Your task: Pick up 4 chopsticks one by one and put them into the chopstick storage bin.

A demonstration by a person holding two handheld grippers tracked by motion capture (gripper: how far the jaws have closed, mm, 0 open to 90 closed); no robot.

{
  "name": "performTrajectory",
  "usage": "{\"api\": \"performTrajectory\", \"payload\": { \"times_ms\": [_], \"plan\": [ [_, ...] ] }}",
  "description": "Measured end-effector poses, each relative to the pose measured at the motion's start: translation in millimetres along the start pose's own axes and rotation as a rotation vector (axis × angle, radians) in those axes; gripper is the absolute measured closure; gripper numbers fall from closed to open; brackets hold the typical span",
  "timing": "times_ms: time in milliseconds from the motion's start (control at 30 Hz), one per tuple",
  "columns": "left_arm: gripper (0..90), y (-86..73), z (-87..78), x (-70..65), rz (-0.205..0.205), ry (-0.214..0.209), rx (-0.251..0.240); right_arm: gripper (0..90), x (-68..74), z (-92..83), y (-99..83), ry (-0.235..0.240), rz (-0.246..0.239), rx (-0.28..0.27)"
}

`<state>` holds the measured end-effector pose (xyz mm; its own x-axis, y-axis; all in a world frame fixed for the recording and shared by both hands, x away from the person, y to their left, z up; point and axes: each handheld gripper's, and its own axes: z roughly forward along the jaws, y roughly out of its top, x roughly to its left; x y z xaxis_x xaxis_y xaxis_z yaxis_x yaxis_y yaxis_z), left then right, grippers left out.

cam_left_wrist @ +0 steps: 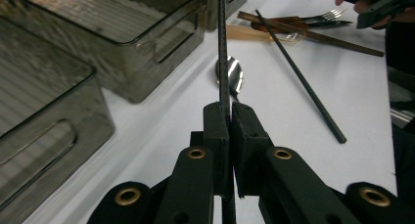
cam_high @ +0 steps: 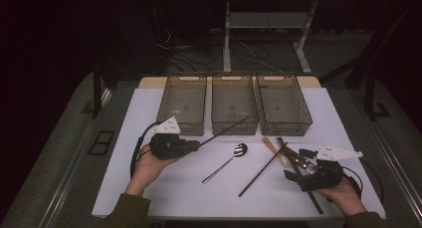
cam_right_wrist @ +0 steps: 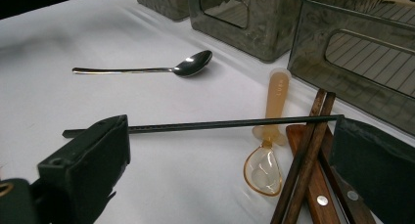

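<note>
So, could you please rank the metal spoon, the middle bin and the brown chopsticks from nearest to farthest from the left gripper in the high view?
1. Metal spoon, just right of the left gripper.
2. Middle bin, up and right.
3. Brown chopsticks, far right.

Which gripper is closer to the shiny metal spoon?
Left. The left gripper, shut on a black chopstick, sits just up and left of the metal spoon. The right gripper waits farther off to the spoon's right, jaws open by the wooden chopsticks.
</note>
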<state>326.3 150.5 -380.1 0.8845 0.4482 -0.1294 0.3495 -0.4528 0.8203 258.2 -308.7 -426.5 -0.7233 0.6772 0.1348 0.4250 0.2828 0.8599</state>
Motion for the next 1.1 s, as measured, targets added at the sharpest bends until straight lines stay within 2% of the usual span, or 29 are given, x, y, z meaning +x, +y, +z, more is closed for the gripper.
{"api": "performTrajectory", "payload": {
  "times_ms": [267, 567, 867, 1100],
  "plan": [
    [85.2, -3.7, -11.3, 10.2, -0.039, 0.040, -0.031, 2.0, 0.4, 2.3, -0.9, 0.023, 0.019, 0.015],
    [85.1, -6.0, -21.4, 21.5, -0.075, 0.093, -0.035, 2.0, 2.3, 8.3, -2.1, 0.027, 0.004, 0.037],
    [85.2, -4.9, -31.3, 32.3, -0.124, 0.177, -0.058, 2.0, 1.1, 7.8, -2.2, 0.025, 0.008, 0.035],
    [85.2, -5.0, -35.3, 46.8, -0.167, 0.230, -0.080, 2.0, 0.7, 7.5, -2.0, 0.023, 0.011, 0.032]
  ]
}}
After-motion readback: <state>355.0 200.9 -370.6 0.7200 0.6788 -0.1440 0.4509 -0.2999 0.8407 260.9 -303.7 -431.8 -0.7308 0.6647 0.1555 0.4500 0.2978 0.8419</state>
